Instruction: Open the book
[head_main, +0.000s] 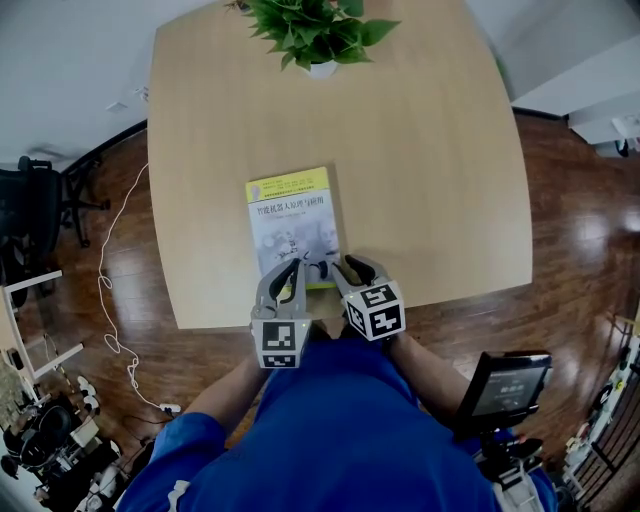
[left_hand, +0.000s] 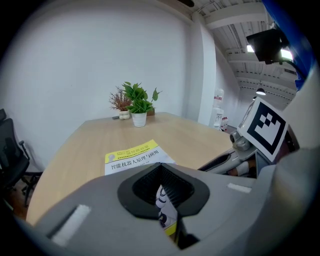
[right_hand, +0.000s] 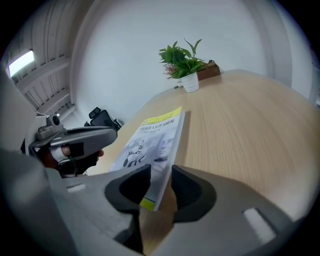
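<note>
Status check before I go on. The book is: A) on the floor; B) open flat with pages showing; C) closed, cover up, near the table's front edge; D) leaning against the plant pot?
C: the book lies closed, cover up, by the near edge of the table, its near corner between the open jaws of the right tool.

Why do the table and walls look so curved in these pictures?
Head view: a wide lens bows the table at its edges, and the floor shows soft glare. Left gripper view: fisheye, dark corners, yet the book reads sharp. Right gripper view: same bulge, with a ceiling light blown out.
</note>
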